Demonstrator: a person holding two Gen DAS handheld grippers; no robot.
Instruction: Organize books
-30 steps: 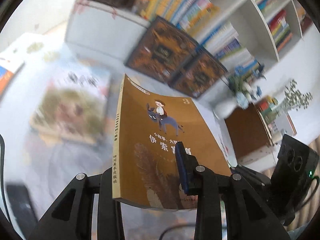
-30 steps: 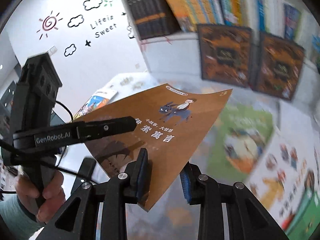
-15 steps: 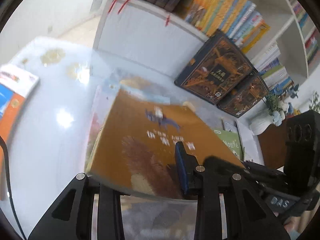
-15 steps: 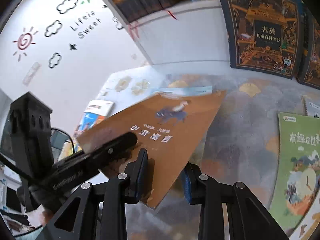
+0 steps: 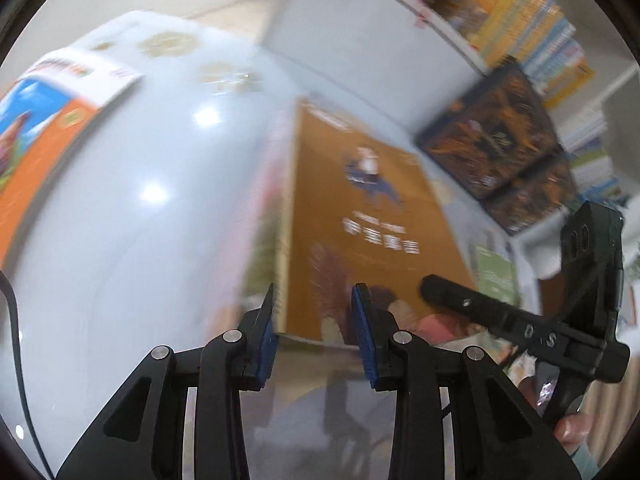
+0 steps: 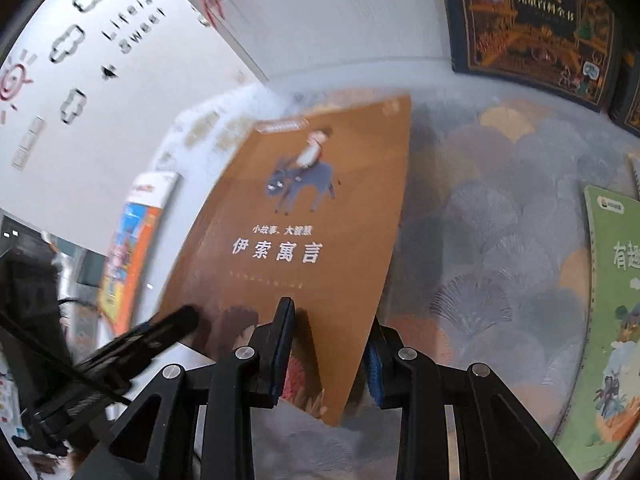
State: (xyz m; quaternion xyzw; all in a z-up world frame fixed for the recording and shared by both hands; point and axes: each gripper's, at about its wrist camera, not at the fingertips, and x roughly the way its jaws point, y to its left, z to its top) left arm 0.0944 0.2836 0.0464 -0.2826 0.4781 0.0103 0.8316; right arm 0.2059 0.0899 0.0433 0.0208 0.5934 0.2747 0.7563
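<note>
We hold the brown book [image 6: 316,240] over the patterned rug [image 6: 500,240]; the left gripper [image 5: 316,332] and right gripper [image 6: 328,356] each clamp its near edge, jaws almost closed.

Both views are fisheye and sit just behind their own jaws, looking steeply down and forward along them. The left wrist view faces the pale surface [image 5: 132,216] and the bookshelf [image 5: 532,36] beyond, with the right gripper [image 5: 448,292] entering at its right edge. The right wrist view faces the patterned rug [image 6: 492,220], with the left gripper [image 6: 176,320] at its lower left. Both are very near the brown book [image 5: 360,232] [image 6: 316,236] and share it, the orange book [image 5: 36,148] [image 6: 128,252] and the dark boxed volumes [image 5: 496,128] [image 6: 532,20].
</note>
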